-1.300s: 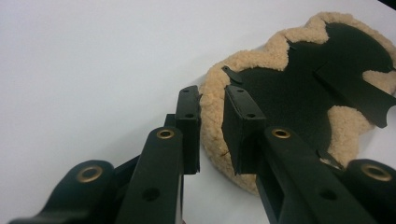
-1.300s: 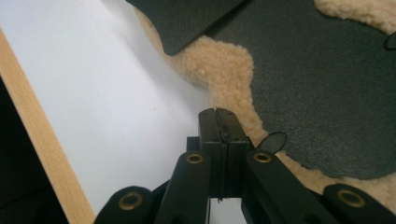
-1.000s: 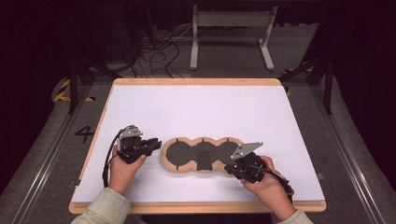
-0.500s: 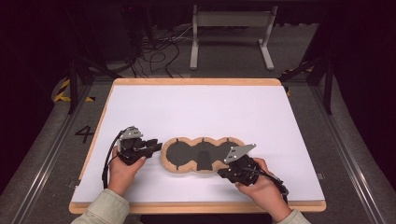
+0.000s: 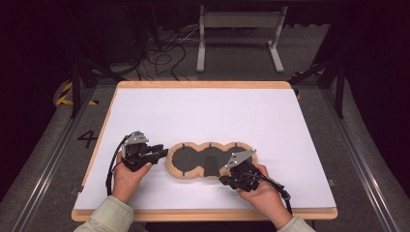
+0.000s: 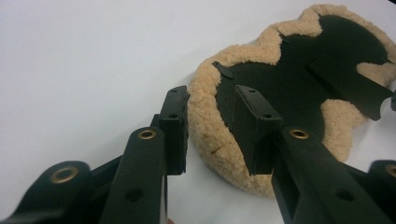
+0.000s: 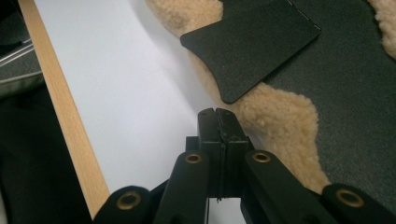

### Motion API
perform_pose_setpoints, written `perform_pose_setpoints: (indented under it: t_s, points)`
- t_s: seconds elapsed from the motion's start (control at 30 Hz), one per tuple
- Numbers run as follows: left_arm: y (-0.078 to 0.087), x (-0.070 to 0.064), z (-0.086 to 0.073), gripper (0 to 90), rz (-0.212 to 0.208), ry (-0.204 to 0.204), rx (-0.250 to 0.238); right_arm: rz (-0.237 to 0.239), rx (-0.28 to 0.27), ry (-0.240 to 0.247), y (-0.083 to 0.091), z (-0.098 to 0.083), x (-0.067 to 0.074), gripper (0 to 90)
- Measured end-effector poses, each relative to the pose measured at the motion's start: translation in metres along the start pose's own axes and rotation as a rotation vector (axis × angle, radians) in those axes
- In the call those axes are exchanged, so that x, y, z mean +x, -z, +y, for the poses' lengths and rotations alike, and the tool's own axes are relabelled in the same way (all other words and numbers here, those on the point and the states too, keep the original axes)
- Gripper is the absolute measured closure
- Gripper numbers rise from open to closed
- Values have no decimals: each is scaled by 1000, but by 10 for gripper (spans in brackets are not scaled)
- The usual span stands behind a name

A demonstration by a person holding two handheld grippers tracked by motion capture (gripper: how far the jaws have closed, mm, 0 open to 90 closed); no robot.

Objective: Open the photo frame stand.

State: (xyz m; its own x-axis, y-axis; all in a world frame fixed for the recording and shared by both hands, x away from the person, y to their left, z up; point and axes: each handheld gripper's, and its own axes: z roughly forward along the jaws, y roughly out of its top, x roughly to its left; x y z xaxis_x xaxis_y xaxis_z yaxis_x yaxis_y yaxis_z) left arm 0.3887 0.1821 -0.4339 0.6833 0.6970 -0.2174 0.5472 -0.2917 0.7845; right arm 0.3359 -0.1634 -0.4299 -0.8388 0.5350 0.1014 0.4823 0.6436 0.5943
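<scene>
A tan fleece pad (image 5: 211,160) with a black, three-lobed centre lies flat on the white table (image 5: 208,111), a little below the middle of the high view. Around the table there is dark floor, a tangle of cables (image 5: 162,50) at upper left and a grey metal stand (image 5: 239,34) at top centre; nothing on the white surface stands between the grippers and the pad.

At lower left of the high view the left gripper (image 5: 162,153) sits at the pad's left end. The left gripper view shows what the high view cannot: its jaws are spread and have just been opening, straddling the fleecy rim, one on the white surface outside, the other over the black centre, with the pads not pressing.

At lower right the right gripper (image 5: 226,181) is at the pad's lower right edge. The right gripper view shows its jaws pressed together on nothing, tips at the fleece border, and a loose black flap (image 7: 252,44) overlapping that border above them.
</scene>
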Motion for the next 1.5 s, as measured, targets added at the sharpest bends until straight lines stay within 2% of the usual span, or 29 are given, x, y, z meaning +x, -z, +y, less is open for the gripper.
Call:
perform_pose_setpoints:
  t_s: [0.27,0.47,0.9,1.1,1.23,1.33,1.4,1.5]
  points:
    - [-2,-2,-1,655,-1,-10,14,9,-22,-19,-2,0,-3,900]
    - [-3,-1,-1,633,-5,-3,19,0,-85,-21,6,3,-2,900]
    - [-5,-3,-1,603,-25,-6,34,-37,-168,-35,17,11,-4,900]
    - [-6,-5,-1,597,-29,-7,43,-40,-178,-47,19,11,-8,889]
    - [-5,-6,-1,592,-30,0,41,-40,-170,-38,20,11,-7,868]
    - [-4,-6,-1,569,-47,19,42,-60,-134,6,25,14,-4,798]
    - [-4,-6,-1,543,-66,33,42,-67,-141,16,30,17,-3,786]
    - [-3,-9,1,526,-65,35,44,-71,-144,21,35,19,-2,768]
